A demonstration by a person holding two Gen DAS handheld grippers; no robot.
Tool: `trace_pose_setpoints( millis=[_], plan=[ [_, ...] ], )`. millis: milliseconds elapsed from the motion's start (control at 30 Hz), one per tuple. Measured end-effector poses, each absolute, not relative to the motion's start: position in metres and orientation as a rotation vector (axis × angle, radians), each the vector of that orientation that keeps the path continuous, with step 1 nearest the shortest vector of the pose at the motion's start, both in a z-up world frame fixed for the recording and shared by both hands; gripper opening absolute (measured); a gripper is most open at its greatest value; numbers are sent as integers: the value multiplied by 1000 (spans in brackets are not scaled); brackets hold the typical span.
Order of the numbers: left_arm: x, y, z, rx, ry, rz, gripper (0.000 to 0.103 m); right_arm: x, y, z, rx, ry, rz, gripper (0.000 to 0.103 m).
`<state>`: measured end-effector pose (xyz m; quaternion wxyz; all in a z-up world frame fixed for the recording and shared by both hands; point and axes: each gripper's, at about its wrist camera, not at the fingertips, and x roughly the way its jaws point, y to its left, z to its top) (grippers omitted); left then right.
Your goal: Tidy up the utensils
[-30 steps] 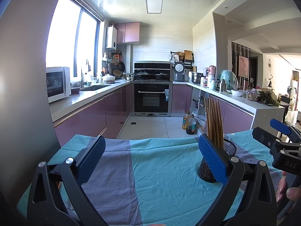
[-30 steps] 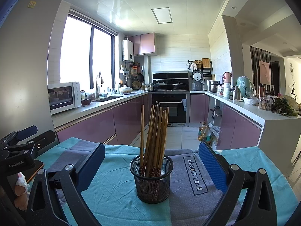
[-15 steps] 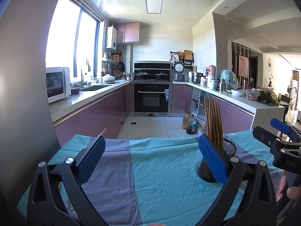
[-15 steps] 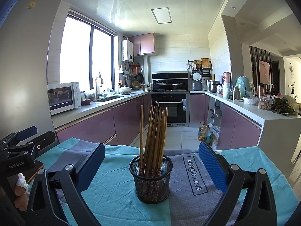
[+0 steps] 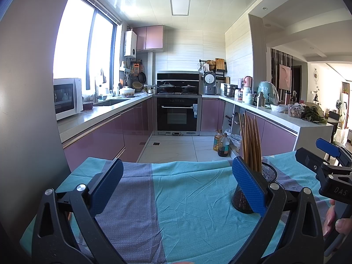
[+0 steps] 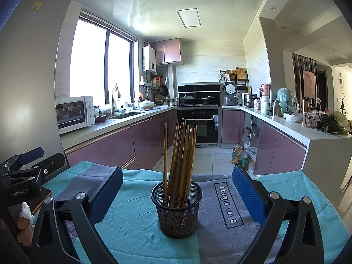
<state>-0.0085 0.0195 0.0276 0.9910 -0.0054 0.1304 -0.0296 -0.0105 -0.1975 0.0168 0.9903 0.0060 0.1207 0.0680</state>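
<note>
A black mesh holder stands on the teal and grey cloth, with several wooden chopsticks upright in it. My right gripper is open, its blue pads to either side of the holder and a little nearer to me. In the left wrist view the same holder and chopsticks sit to the right, partly behind the right pad. My left gripper is open over bare cloth, nothing between its fingers.
The other hand-held gripper shows at each view's edge, with a person's fingers on it. Beyond the table lie a tiled floor, purple cabinets, an oven, a microwave and oil bottles.
</note>
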Motion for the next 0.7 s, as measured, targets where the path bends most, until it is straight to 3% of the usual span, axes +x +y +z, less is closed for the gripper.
trace_pose_setpoints(
  millis=[700],
  plan=[
    [-9, 19, 28, -11, 262, -59, 97, -11, -196, 16, 17, 246, 135, 96]
  ],
)
